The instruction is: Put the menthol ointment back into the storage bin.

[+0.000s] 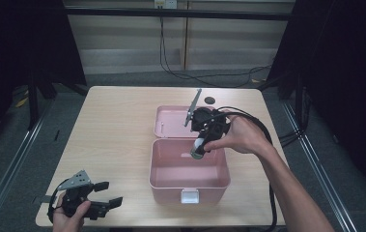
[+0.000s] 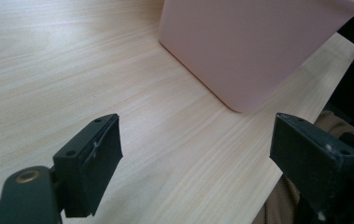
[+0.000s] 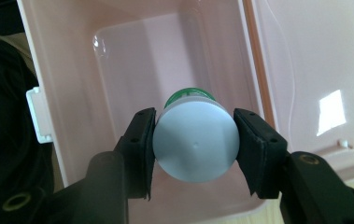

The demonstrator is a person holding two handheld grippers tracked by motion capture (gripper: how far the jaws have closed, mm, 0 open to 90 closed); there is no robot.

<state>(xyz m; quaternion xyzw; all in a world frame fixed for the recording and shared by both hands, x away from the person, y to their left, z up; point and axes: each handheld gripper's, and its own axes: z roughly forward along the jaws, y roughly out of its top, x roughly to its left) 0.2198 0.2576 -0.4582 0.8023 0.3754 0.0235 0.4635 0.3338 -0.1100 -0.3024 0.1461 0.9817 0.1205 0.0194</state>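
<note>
A pink box [image 1: 189, 170] stands open on the table [image 1: 118, 130], its lid [image 1: 173, 121] laid back flat behind it and a white latch [image 1: 190, 195] on its near wall. The right gripper [image 1: 204, 142], held in the person's right hand [image 1: 241, 135], hangs over the box's back right part and points down into it. Its jaws are clamped on a small bottle [image 3: 196, 140]: in the right gripper view the two pads press the bottle's sides, and the pale round base faces the camera, hiding most of the body; a green rim shows past it, but what it belongs to is hard to make out. In the high view the bottle [image 1: 199, 147] is tilted, half covered by fingers, above the box's inside; whether it touches the floor of the box cannot be told.

The left gripper [image 1: 107, 193] rests low at the table's near left corner, in the left hand [image 1: 69, 215], well apart from the box. Its jaws stand wide apart with nothing between them. In the left gripper view the box wall [image 2: 244, 46] is cut off at the top, and the right jaw overhangs the table edge, with tan cloth [image 2: 282, 196] below it.
</note>
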